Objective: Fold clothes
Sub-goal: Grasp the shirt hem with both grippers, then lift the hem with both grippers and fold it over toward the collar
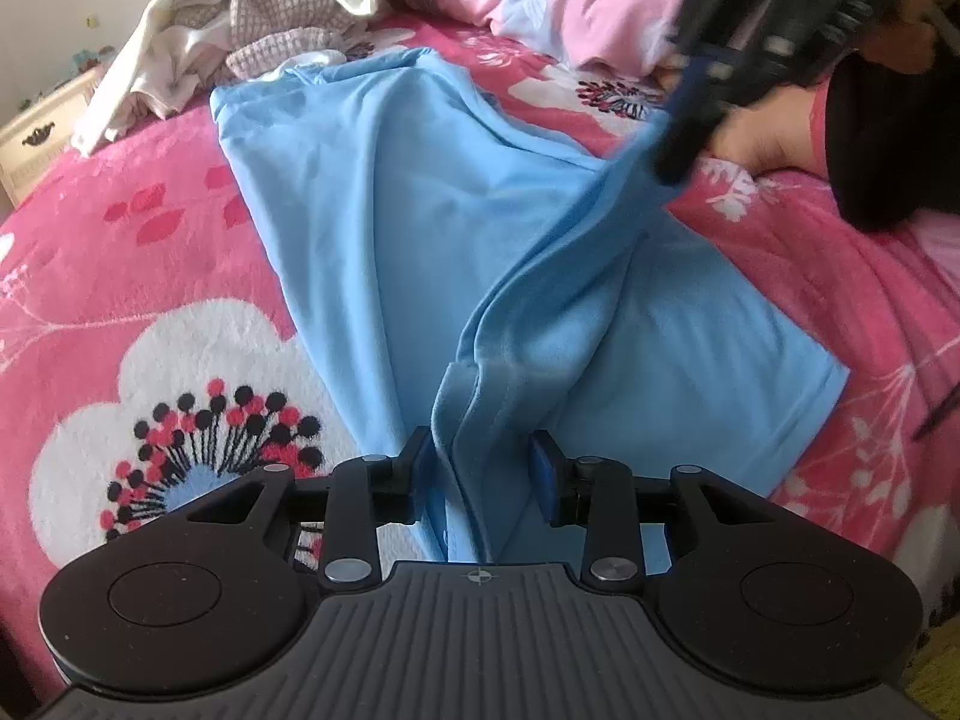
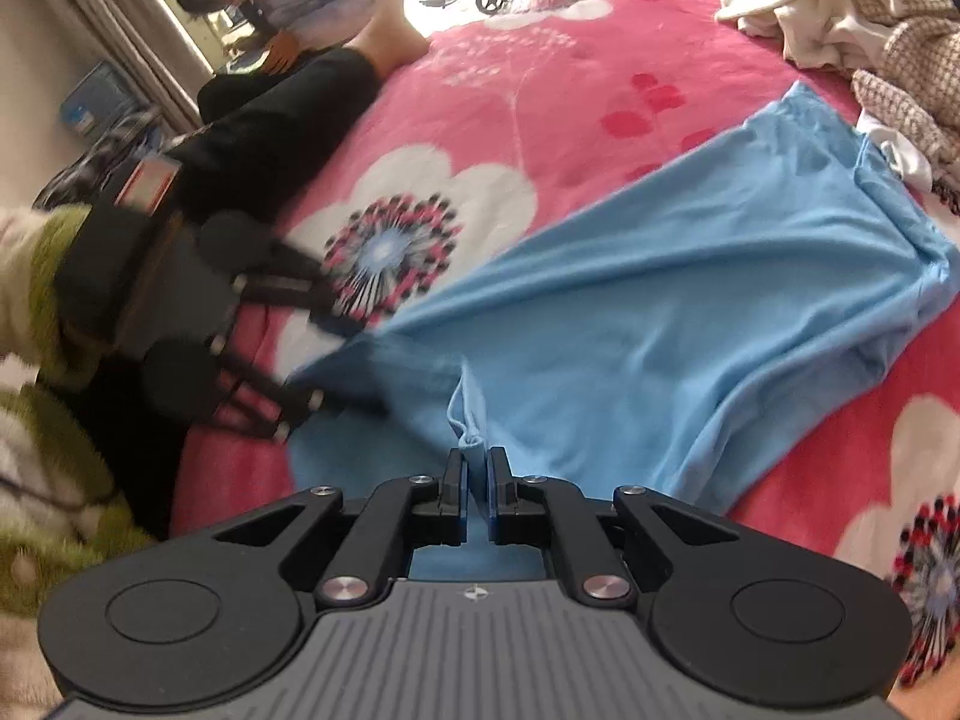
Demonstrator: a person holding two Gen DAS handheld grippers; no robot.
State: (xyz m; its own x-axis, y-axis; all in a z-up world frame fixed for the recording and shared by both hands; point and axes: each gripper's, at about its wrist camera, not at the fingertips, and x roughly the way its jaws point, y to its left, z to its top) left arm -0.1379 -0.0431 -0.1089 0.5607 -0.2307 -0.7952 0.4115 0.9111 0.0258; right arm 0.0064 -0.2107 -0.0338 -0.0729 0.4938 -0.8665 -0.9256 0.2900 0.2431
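At the left of the left wrist view, the pink flowered bed cover [image 1: 120, 276] lies bare. At its centre the blue garment [image 1: 360, 228] spreads from the upper middle down to the bottom. The left claw [image 1: 483, 468] at the bottom centre stands fairly wide, with a bunched edge of the cloth running between its fingers; the pads do not look pressed onto it, so I judge the hold loose or not yet made. At the upper right the right claw [image 1: 678, 138], blurred, lifts another edge of the garment off the bed. A heap of unfolded clothes [image 1: 252, 18] sits at the upper left.

In the right wrist view that claw is narrow, pinching a small fold of blue hem at the bottom centre.

The step looks like the 1st fold. Next, the left claw should close on its edge, then both carry their edges across together.
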